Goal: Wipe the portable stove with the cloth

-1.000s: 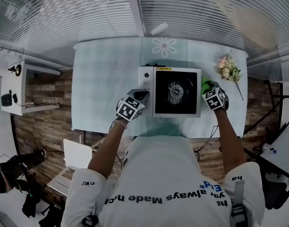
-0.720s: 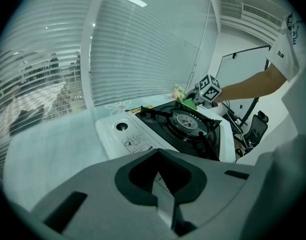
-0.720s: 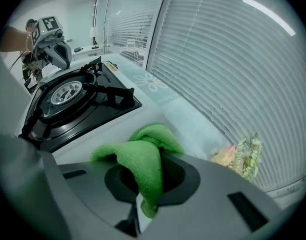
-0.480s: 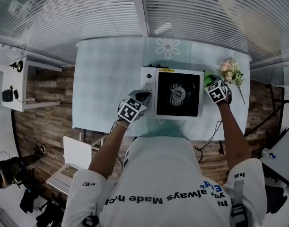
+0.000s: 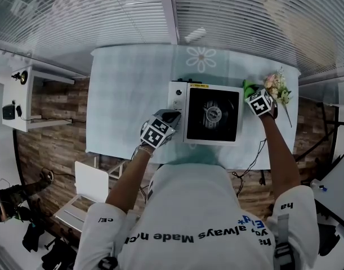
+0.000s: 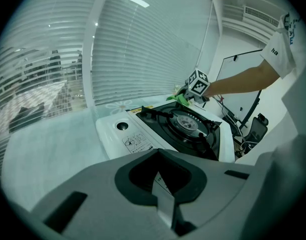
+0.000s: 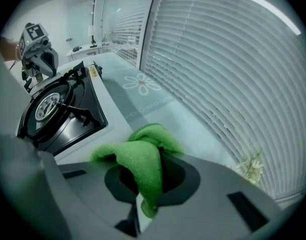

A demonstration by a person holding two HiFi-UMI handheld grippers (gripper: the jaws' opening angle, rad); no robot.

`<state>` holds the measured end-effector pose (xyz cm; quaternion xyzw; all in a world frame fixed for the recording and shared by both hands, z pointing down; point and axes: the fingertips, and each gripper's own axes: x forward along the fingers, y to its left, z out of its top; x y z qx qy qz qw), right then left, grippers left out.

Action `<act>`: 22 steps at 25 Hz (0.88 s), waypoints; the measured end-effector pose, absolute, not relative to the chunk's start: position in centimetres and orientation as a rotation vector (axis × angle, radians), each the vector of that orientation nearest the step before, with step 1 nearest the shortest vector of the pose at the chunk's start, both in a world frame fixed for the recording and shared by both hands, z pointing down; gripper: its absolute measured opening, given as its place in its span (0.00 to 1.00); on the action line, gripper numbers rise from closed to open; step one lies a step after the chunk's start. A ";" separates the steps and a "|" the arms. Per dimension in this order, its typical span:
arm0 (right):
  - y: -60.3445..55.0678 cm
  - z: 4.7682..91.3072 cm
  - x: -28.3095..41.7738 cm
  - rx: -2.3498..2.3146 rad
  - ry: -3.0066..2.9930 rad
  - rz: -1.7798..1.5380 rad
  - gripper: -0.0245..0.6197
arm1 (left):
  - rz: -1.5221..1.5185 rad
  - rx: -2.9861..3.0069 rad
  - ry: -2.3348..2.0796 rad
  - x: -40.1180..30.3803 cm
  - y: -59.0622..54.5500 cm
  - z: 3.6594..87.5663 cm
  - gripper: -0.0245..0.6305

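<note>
Centre of the head view: a white portable stove (image 5: 212,114) with black top and round burner, on a table (image 5: 126,94) under a pale checked cover.

Pinched tight in the right gripper (image 5: 255,94), at the stove's upper right corner in the frame: a green cloth (image 7: 142,159), bunched, with folds spilling over and ahead of the jaws and a tail hanging down between them. Just off the stove's right edge, over the table cover; contact with the stove not clear.

At the stove's lower left: the left gripper (image 5: 167,118), jaws together on nothing, tip just beside the white control panel, with the knob (image 6: 122,126) ahead of it.

Right of the cloth, near the table edge: a small spray of flowers (image 5: 278,90). Beyond the table: slatted blinds (image 5: 245,21).
</note>
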<state>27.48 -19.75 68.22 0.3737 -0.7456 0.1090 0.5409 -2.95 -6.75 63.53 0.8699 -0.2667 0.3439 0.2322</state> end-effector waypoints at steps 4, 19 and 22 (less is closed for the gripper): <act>-20.8 68.1 27.6 0.892 -1.769 0.268 0.08 | 0.941 2.393 -0.729 -2.8 -6.8 63.5 0.05; -22.9 68.2 25.4 0.639 -1.780 0.212 0.08 | 0.929 2.384 -0.738 -2.9 -6.8 63.6 0.05; -23.0 68.4 25.1 0.557 -1.760 0.176 0.08 | 0.926 2.385 -0.736 -2.9 -6.8 63.6 0.05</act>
